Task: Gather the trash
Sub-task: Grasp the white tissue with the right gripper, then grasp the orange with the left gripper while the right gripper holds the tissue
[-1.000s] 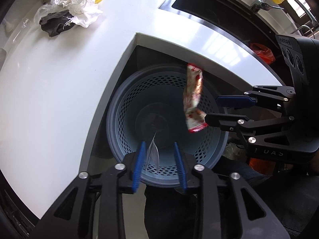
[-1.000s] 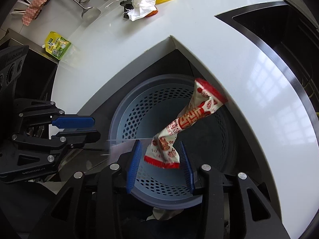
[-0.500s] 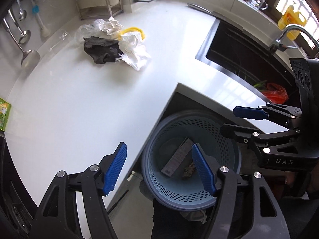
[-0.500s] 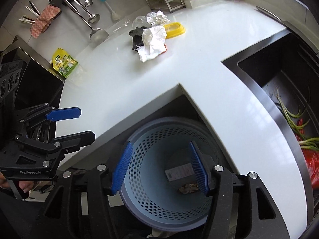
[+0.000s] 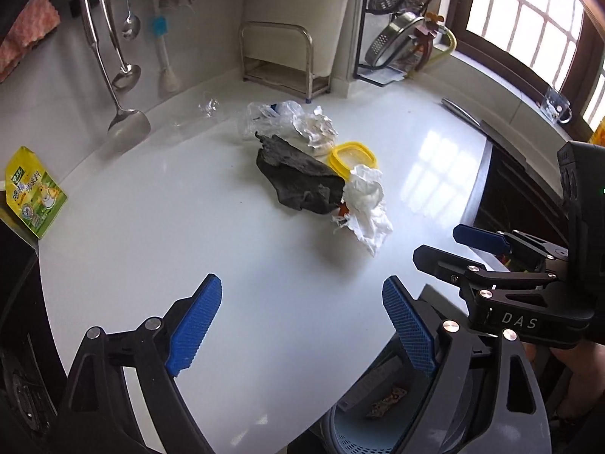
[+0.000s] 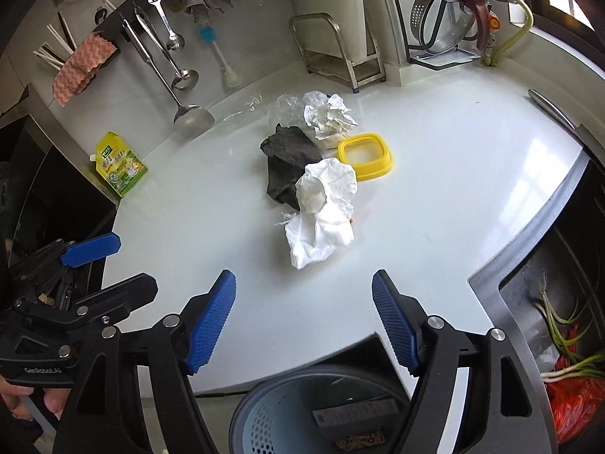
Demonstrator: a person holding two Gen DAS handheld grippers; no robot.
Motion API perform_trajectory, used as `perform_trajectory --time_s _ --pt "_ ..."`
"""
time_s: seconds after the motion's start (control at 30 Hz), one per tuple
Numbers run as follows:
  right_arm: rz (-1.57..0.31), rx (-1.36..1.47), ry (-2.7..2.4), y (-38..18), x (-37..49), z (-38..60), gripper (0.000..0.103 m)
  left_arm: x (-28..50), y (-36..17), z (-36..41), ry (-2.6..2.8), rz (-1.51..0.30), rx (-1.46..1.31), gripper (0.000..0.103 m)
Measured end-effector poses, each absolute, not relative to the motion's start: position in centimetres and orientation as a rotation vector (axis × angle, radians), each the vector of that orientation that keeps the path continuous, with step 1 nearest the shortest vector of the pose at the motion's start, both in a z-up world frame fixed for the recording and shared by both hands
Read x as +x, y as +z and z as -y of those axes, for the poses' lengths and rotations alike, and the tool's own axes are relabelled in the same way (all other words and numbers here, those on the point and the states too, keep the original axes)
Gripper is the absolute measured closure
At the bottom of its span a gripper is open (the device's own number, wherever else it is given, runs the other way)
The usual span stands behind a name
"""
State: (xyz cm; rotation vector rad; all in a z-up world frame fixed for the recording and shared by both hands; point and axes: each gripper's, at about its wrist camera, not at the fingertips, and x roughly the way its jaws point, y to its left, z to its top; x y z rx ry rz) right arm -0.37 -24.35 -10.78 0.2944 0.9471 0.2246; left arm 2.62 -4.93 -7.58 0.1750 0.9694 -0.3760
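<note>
A pile of trash lies mid-counter: crumpled white tissue (image 6: 323,210) (image 5: 366,198), a dark grey rag (image 6: 289,164) (image 5: 298,183), more crumpled paper (image 6: 329,117), clear plastic film (image 5: 264,117) and a yellow lid (image 6: 366,156) (image 5: 352,156). The blue perforated bin (image 6: 302,412) (image 5: 378,423) stands below the counter edge with wrappers inside. My left gripper (image 5: 302,325) is open and empty over the counter's front. My right gripper (image 6: 304,321) is open and empty, short of the tissue.
A yellow-green sauce pouch (image 6: 121,162) lies at the counter's left edge. Ladles and utensils (image 6: 170,60) hang on the back wall. A metal rack (image 6: 340,49) stands at the back. The sink (image 6: 559,321) on the right holds scallions and a red bag.
Both grippers let go of their wrappers over the bin, opened wide, then rose and tilted up toward the trash pile on the counter.
</note>
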Motion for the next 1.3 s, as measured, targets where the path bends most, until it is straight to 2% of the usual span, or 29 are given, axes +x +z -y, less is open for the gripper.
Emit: perform_trajectory --time_s 0.63,0.67,0.73,0.8,0.83,0.87,0.9,1.0,1.3 --pt "-0.996 0.234 0.172 -15.0 8.6 23.1 0.032 7.0 -10.3 3.8 -0.333 -1.002 0.1 0.017" --pt "-0.993 0.23 0.174 -15.0 8.8 23.1 0.034 7.1 -10.3 3.8 -0.335 -1.003 0.099 0.017" --pt "-0.992 0.231 0.188 -15.1 8.9 23.2 0.048 7.1 -10.4 4.0 -0.337 -1.005 0.098 0.017" --pt "-0.996 0.224 0.191 -15.0 8.9 23.3 0.07 7.1 -10.5 4.1 -0.338 -1.011 0.095 0.017" --pt "-1.0 0.216 0.194 -15.1 8.8 23.4 0.076 7.1 -10.7 4.2 -0.339 -1.014 0.095 0.017" --pt "-1.003 0.21 0.197 -15.1 8.8 23.4 0.085 7.1 -10.8 4.3 -0.339 -1.017 0.095 0.017" --pt "-1.003 0.209 0.202 -15.1 8.7 23.5 0.09 7.2 -10.9 4.5 -0.341 -1.02 0.096 0.017" --pt "-0.995 0.21 0.218 -14.9 8.3 23.8 0.096 7.1 -11.1 5.0 -0.347 -1.023 0.1 0.017" --pt "-0.905 0.286 0.231 -11.6 5.7 26.3 0.098 7.1 -11.6 7.4 -0.379 -1.027 0.102 0.017"
